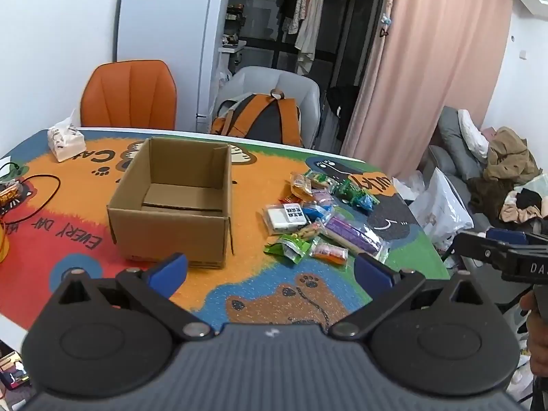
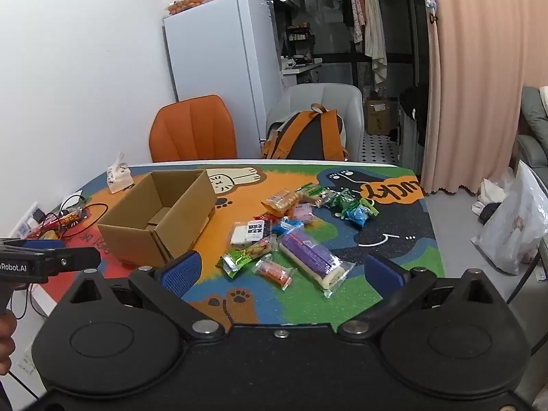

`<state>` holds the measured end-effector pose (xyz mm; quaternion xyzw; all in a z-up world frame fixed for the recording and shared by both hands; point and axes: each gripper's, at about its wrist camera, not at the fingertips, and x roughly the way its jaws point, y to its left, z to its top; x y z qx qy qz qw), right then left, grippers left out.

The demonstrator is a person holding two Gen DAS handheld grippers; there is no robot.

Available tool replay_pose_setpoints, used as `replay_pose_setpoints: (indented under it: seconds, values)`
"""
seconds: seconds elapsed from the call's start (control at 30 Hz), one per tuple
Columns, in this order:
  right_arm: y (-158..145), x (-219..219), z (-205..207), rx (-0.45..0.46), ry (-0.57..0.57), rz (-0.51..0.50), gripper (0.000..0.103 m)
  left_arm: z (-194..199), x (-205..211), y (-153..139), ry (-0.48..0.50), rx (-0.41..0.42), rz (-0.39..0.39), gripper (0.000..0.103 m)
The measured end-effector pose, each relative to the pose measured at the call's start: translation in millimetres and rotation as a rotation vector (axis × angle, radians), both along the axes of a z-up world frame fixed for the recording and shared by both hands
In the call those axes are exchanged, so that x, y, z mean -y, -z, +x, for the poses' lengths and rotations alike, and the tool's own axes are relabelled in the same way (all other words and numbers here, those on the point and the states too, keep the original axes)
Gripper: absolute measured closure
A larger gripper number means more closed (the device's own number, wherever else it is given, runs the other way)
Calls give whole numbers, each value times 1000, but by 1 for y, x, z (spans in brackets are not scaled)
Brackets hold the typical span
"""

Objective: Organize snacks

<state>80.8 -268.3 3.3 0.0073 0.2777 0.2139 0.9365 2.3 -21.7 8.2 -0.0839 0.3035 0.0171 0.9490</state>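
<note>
An open, empty cardboard box point(image 1: 171, 202) stands on the colourful table mat point(image 1: 239, 274); it also shows in the right wrist view point(image 2: 154, 219). Right of it lies a loose pile of snack packets point(image 1: 318, 219), also seen in the right wrist view point(image 2: 291, 236): a long purple pack point(image 2: 310, 257), a white pack with a black label point(image 2: 248, 233), green point(image 2: 234, 260), blue point(image 2: 358, 214) and orange point(image 2: 281, 200) packets. My left gripper point(image 1: 270, 270) is open and empty, above the near table edge. My right gripper point(image 2: 291, 272) is open and empty, short of the pile.
A tissue pack point(image 1: 65, 142) sits at the table's far left, with cables point(image 1: 34, 198) near the left edge. An orange chair point(image 1: 130, 97) and a grey chair holding a backpack point(image 1: 260, 120) stand behind the table. A white plastic bag point(image 2: 513, 219) lies on the floor to the right.
</note>
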Motion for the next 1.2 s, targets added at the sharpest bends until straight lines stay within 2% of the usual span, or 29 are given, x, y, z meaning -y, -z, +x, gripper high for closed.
replay_pose_setpoints:
  seconds: [0.33,0.9,1.2]
  values:
    - [3,4,0,-4,3,-3,0,-1,1,12,18,-12,-8,0]
    - [2,-1,-7,12,-15,-18,0,-8,1,14,16,-6,-3,0]
    - [4,-6,-8,10,-23,-28,0,-12,-3,13,13,5,-24,0]
